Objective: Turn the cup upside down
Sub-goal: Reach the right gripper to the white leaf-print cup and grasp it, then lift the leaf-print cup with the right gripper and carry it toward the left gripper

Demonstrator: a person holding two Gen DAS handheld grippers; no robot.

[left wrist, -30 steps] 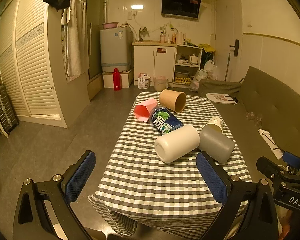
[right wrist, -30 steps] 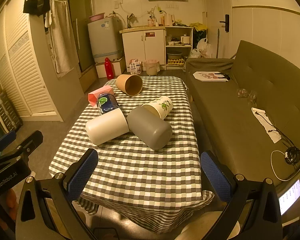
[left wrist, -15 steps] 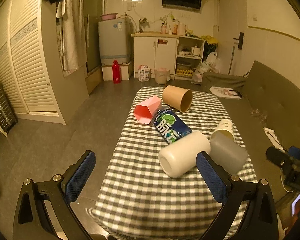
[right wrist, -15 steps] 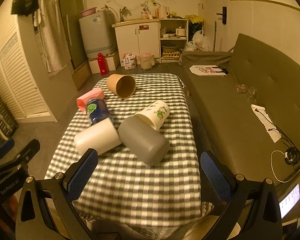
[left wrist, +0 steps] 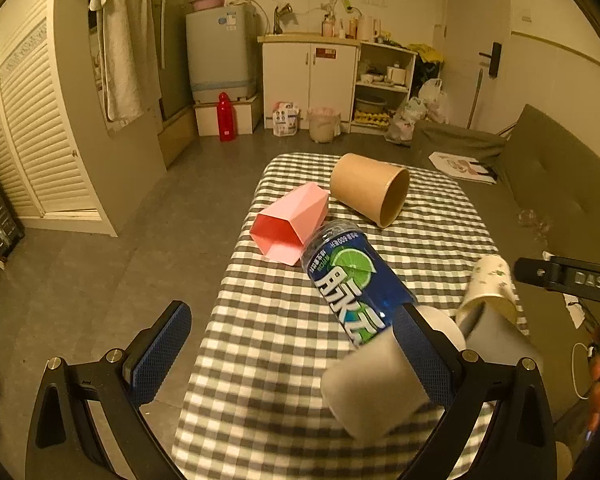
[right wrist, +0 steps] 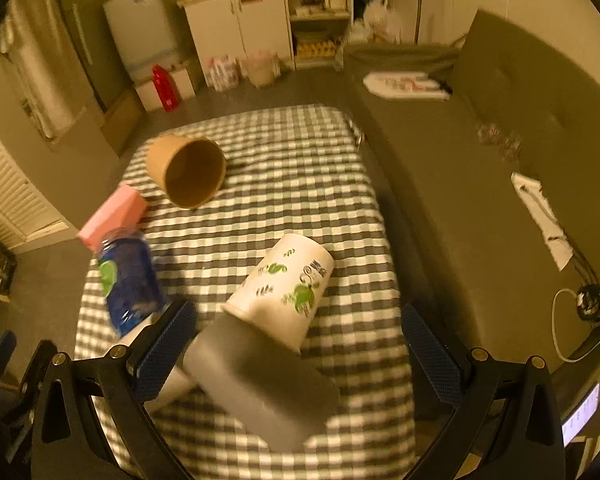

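We bring both tools closer over the surface: the left tool (left wrist: 292, 350) now nears the white cup (left wrist: 374, 390), the right tool (right wrist: 300, 344) straddles the grey cup (right wrist: 260, 384) toward 12 o'clock.

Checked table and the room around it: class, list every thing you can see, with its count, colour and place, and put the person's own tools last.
Table: one, grey-and-white checked cloth, centre.
Brown cup: one, on its side, far end.
Pink cup: one, on its side, left edge.
Drink bottle: one, blue label, lying mid-table.
White cup: one, on its side, near end.
Grey cup: one, on its side, near end.
Leaf-print paper cup: one, white and green, on its side against the grey cup.
Red bottle: one, on the floor.
Sofa: one, olive, right.
Left gripper: blue pads, open.
Right gripper: blue pads, open.
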